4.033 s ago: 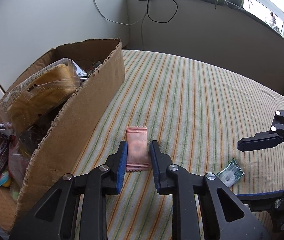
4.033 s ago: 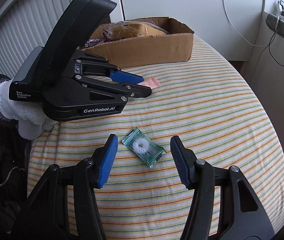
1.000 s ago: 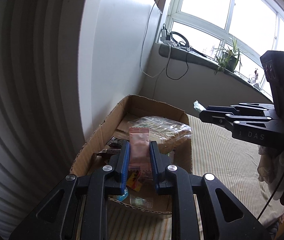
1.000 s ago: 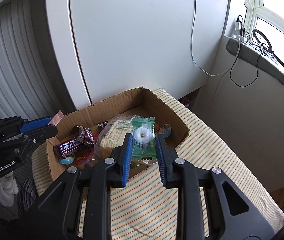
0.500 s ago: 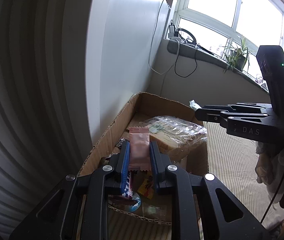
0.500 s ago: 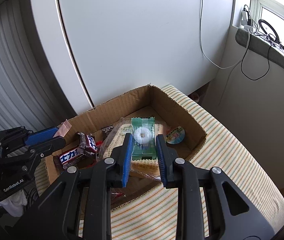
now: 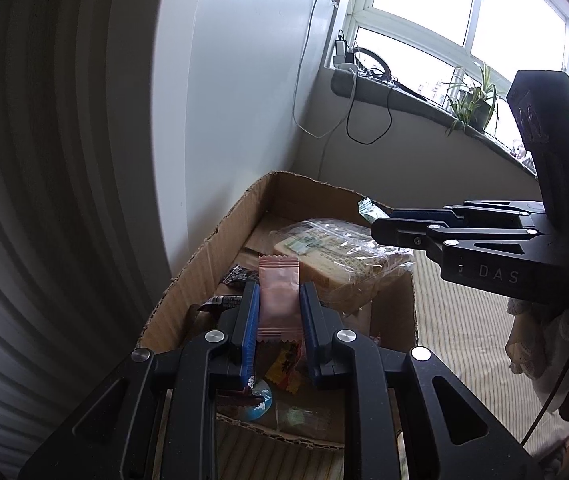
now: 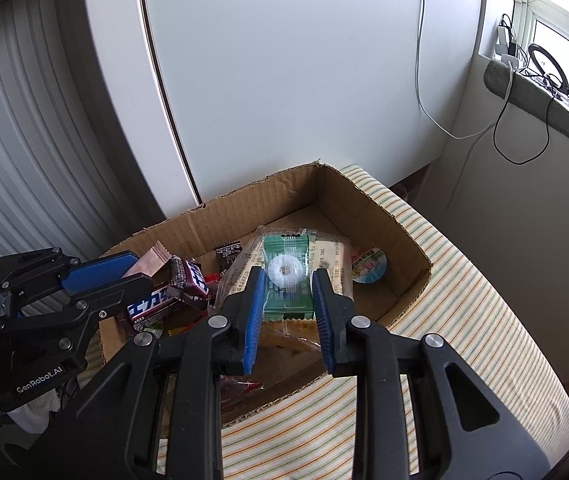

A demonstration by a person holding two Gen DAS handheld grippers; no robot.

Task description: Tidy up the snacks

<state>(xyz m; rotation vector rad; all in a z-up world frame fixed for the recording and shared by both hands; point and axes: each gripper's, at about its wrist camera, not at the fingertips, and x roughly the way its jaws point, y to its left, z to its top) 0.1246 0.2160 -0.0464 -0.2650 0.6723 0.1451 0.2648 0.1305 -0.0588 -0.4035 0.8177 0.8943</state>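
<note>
1. Right wrist view: the right gripper (image 8: 287, 300) is pinched narrow on a green mint packet (image 8: 287, 280), its blue pads pressing the packet's two long edges. The packet's long axis runs straight out along the fingers, so it stands forward from the jaws with a white ring candy showing through the clear front.

2. Directly beneath and ahead of that gripper lies the open cardboard box (image 8: 372, 216); the packet hangs over a clear-wrapped cracker pack (image 8: 332, 256) near the box's middle. A small round sweet (image 8: 369, 265) sits just to the right of the fingers, on the box floor.

3. To the left in the same view, the left gripper (image 8: 136, 270) reaches in over the box's left end, above a dark chocolate bar (image 8: 152, 304).

4. Left wrist view: the left gripper (image 7: 279, 312) is likewise closed narrow on a pink wafer packet (image 7: 279, 296), gripped by its long sides, long axis pointing forward along the fingers, crimped ends free at front and back.

5. Below these fingers are mixed small wrappers at the box's near end; the cracker pack (image 7: 340, 256) lies further ahead, with the right gripper (image 7: 384, 222) over it from the right.

6. Judgement: both packets already hang above the box opening, so the coming move is a simple release. Each hand is nearest its own end of the box, which should keep the two drops apart.

7. The box rests on a striped cloth (image 8: 464, 280).
</note>
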